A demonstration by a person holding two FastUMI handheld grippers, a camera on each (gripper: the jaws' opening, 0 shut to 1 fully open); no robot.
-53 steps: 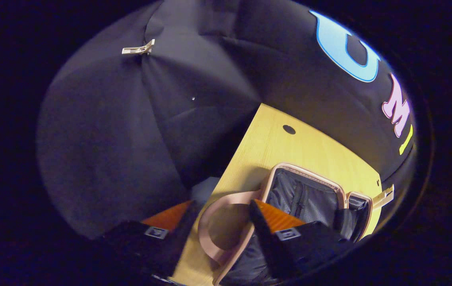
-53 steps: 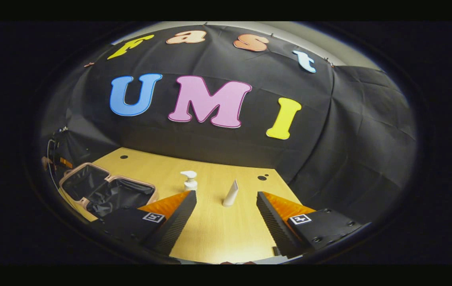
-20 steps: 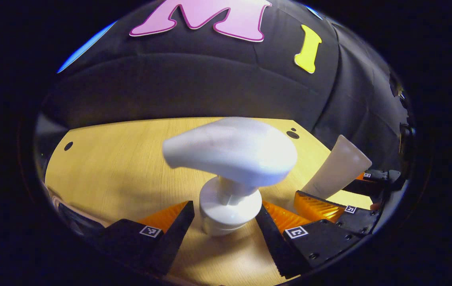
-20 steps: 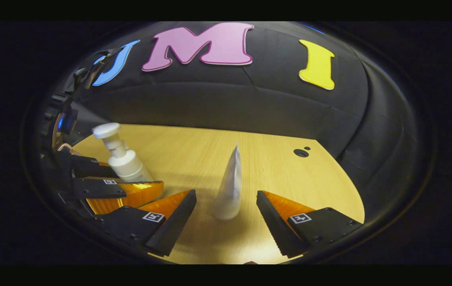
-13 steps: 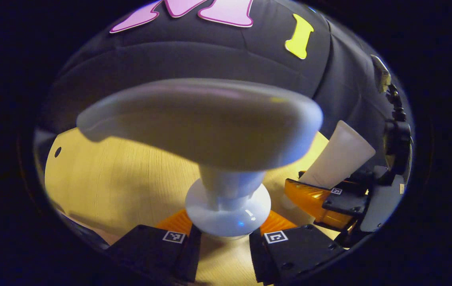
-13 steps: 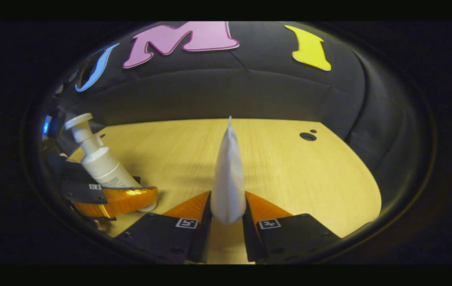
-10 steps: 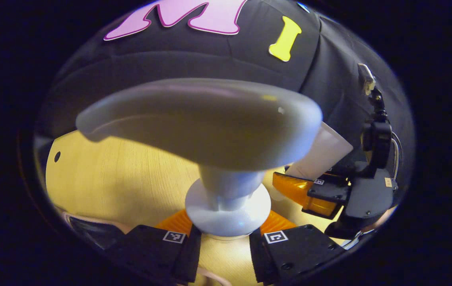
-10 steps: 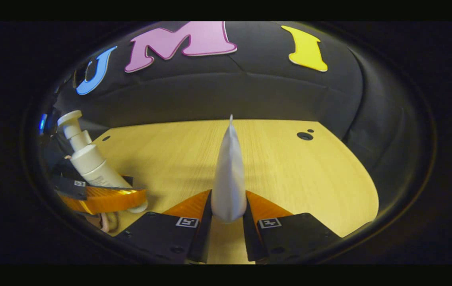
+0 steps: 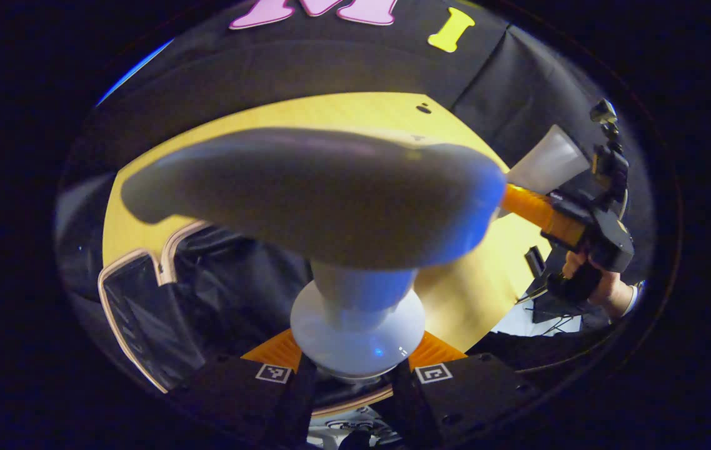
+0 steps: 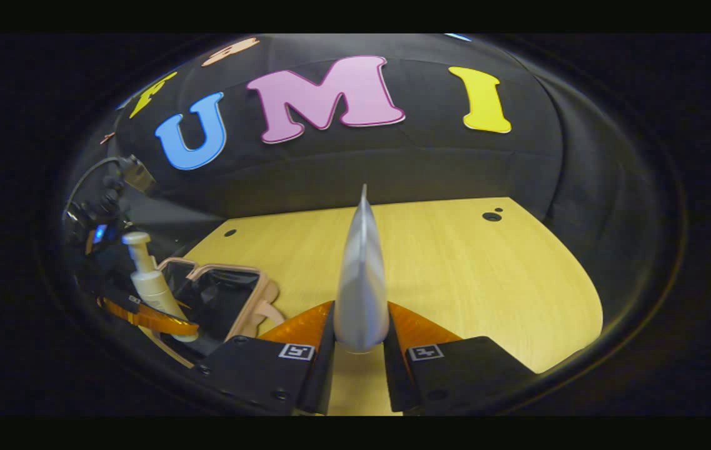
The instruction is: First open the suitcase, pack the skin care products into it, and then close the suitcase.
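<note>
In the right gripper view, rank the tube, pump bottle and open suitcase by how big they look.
1. Tube, though nearness to the camera enlarges it.
2. Open suitcase, partly hidden.
3. Pump bottle, farther off in the left gripper.

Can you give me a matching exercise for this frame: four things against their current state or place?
Things:
1. pump bottle
2. tube
3. suitcase
4. table

States:
A. lying open, dark lining showing
B. clamped in the right tongs
C. bare wood with small holes
D. clamped in the left tongs, above the suitcase

Pairs: 1-D, 2-B, 3-A, 4-C
</note>
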